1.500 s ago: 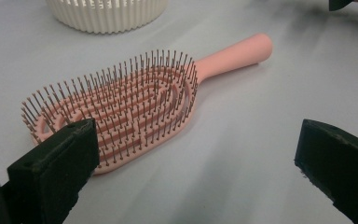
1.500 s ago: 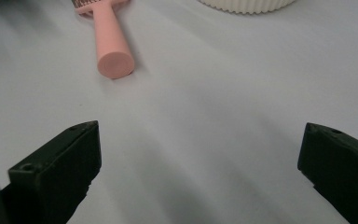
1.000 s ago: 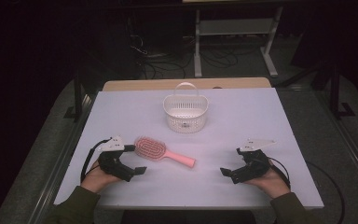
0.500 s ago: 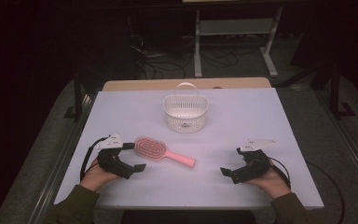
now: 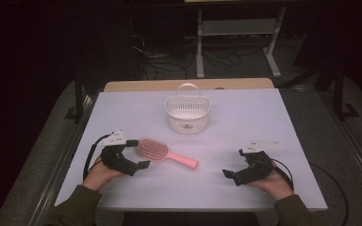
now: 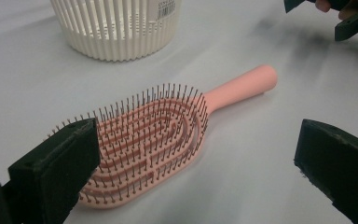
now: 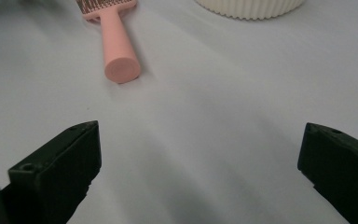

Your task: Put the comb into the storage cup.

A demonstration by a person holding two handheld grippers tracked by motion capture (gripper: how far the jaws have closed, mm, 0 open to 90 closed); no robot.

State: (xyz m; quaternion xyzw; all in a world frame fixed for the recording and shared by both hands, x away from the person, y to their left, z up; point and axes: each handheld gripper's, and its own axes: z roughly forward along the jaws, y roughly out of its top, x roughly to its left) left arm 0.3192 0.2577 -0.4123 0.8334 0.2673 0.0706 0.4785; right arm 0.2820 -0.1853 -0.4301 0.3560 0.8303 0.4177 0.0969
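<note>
Slightly nearer than before: left gripper (image 5: 135,153) to hairbrush (image 5: 162,152).

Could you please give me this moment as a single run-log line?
left gripper: open, at hairbrush head, not gripping | right gripper: open, apart from handle | hairbrush: flat on table, bristles up | basket: upright, behind brush

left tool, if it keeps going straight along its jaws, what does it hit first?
Most likely the pink hairbrush: the left tool is open, and the bristled head lies just ahead between its jaws. The white basket sits farther back, off that line.
</note>
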